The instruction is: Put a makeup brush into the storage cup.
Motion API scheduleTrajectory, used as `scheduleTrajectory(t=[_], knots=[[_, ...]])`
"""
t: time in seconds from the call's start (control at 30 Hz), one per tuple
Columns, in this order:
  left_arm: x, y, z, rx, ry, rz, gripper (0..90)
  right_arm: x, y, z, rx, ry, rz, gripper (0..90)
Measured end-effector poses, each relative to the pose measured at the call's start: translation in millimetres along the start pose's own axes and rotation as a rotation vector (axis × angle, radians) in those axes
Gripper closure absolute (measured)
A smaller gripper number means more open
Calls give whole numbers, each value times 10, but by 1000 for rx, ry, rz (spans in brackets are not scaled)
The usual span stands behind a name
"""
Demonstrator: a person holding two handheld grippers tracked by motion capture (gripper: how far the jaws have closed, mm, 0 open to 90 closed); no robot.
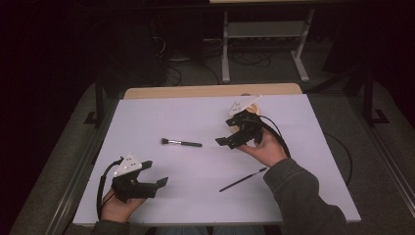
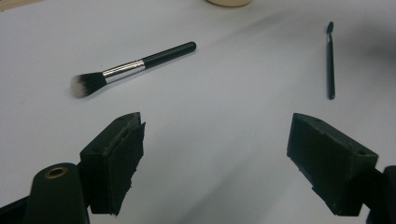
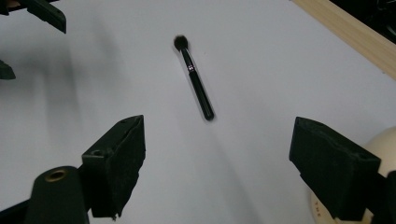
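A makeup brush (image 1: 181, 143) with a black handle, silver ferrule and dark bristles lies flat mid-table; it appears again as the brush (image 2: 133, 67) and the brush (image 3: 196, 84). A thin black applicator brush (image 1: 243, 179) lies near the front right, also seen as a slim stick (image 2: 330, 60). My left gripper (image 1: 155, 173) hovers at the front left, open and holding nothing (image 2: 215, 163). My right gripper (image 1: 226, 131) is held right of the makeup brush, open with nothing between its jaws (image 3: 217, 168).
A white sheet (image 1: 195, 117) covers the table, with a wooden strip (image 1: 210, 91) along its far edge. A cream round object (image 1: 254, 104) stands at the back right, just behind my right gripper, and appears as a cream curve (image 3: 387, 140). Beyond the table are desk legs and cables.
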State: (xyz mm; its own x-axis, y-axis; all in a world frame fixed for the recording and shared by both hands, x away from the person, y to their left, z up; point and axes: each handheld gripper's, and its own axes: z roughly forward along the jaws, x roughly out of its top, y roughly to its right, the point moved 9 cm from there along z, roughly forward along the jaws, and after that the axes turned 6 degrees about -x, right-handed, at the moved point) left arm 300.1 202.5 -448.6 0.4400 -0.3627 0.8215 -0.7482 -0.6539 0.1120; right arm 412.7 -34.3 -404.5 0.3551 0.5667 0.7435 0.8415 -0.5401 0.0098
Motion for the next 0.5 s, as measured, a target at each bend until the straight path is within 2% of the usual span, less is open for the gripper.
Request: scheduleTrajectory(t=[0.17,0.3,0.4,0.43,0.5], knots=[[3,-7,1,3,-1,1,181,60,1,81,16,-3,-7,174],[9,3,8,0,2,-5,181,90,12,172,18,-13,-46,175],[5,6,11,0,2,-7,181,114,-12,212,27,-30,-30,175],[10,1,5,1,7,-5,181,148,-22,310,38,-38,-30,178],[10,-3,0,1,3,-2,181,156,-33,379,45,-57,-42,181]])
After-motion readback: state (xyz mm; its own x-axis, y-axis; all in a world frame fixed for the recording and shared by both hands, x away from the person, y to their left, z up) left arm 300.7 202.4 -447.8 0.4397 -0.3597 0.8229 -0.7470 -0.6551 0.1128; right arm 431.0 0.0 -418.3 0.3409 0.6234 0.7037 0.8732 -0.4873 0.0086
